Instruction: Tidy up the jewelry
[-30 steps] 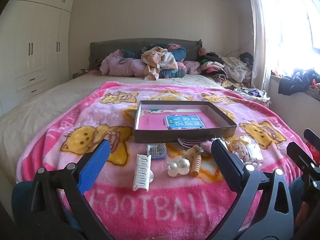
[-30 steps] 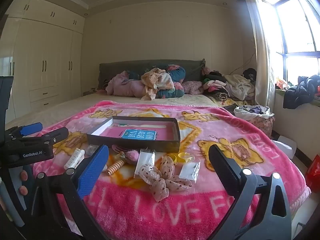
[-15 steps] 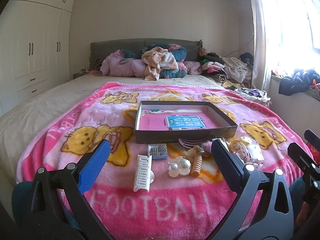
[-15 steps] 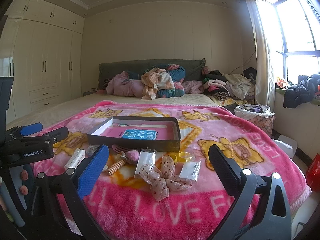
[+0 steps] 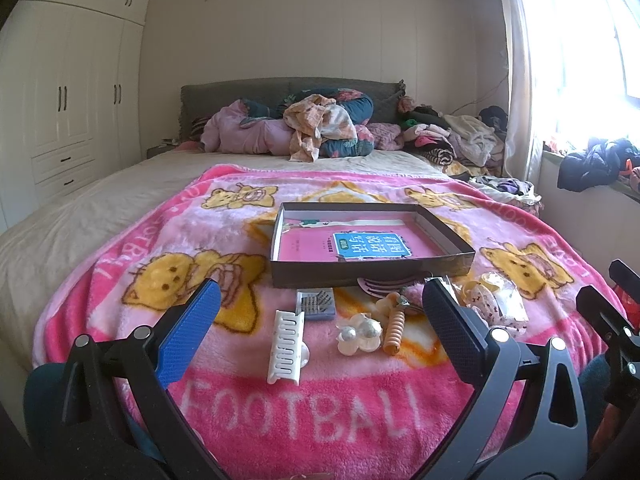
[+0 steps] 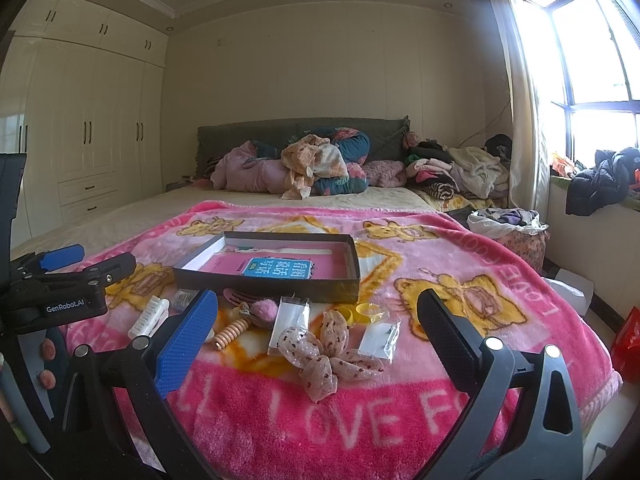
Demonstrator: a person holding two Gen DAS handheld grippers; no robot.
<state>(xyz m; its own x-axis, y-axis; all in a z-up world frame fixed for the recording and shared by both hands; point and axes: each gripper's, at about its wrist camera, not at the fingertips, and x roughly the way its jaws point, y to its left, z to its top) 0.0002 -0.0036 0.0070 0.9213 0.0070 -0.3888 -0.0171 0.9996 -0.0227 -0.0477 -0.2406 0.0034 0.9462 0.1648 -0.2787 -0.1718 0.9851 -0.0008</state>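
Jewelry and hair pieces lie scattered on the pink blanket point(image 5: 304, 412) just in front of a shallow dark box point(image 5: 372, 268), which holds a pink book with a blue label point(image 5: 370, 246). Nearest the box's front wall sit a small grey comb point(image 5: 316, 304), a white hair clip point(image 5: 286, 346), a pearl ornament point(image 5: 358, 336) and an orange spiral tie point(image 5: 394, 332). Toward the box's right front corner lie a dotted fabric bow point(image 6: 328, 354), two clear packets point(image 6: 289, 322) point(image 6: 380, 338) and a yellow ring point(image 6: 368, 310). Left gripper point(image 5: 320, 332) and right gripper point(image 6: 318, 338) hover over the blanket, fingers spread wide and holding nothing.
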